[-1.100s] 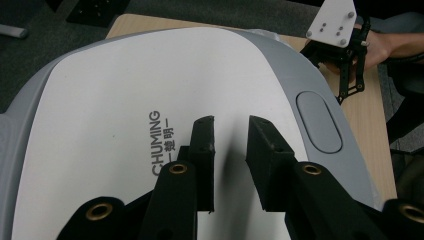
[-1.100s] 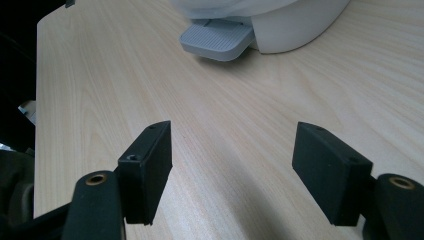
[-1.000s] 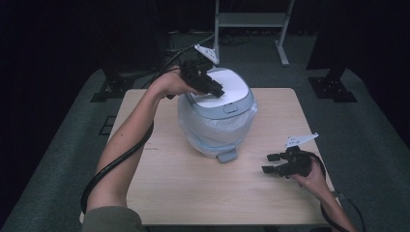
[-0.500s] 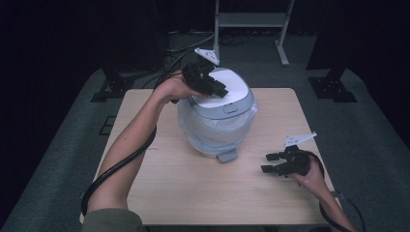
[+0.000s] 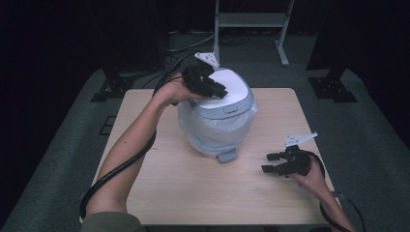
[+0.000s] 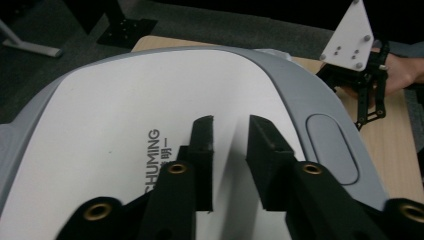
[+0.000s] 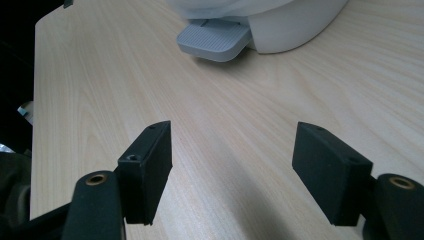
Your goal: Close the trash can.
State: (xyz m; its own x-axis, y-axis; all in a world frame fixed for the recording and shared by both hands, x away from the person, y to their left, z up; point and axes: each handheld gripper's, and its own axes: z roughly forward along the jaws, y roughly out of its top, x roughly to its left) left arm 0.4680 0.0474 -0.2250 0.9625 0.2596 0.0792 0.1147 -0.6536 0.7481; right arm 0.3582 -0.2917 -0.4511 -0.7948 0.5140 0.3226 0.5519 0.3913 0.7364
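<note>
Bin (image 5: 217,125) stands mid-bench, its lid (image 6: 125,115) directly under the left claw (image 5: 216,91), whose narrowly parted jaws pinch nothing. The right claw (image 5: 273,163), spread wide, rests well apart near the pedal (image 7: 215,40).

Left hand-held gripper (image 6: 230,132) jaws narrowly parted over white bin lid (image 6: 115,115), nothing between, grey rim (image 6: 300,90) beyond

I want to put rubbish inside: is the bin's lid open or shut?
Shut: the white lid lies flat on the pedal bin, with the left tool on it.
</note>
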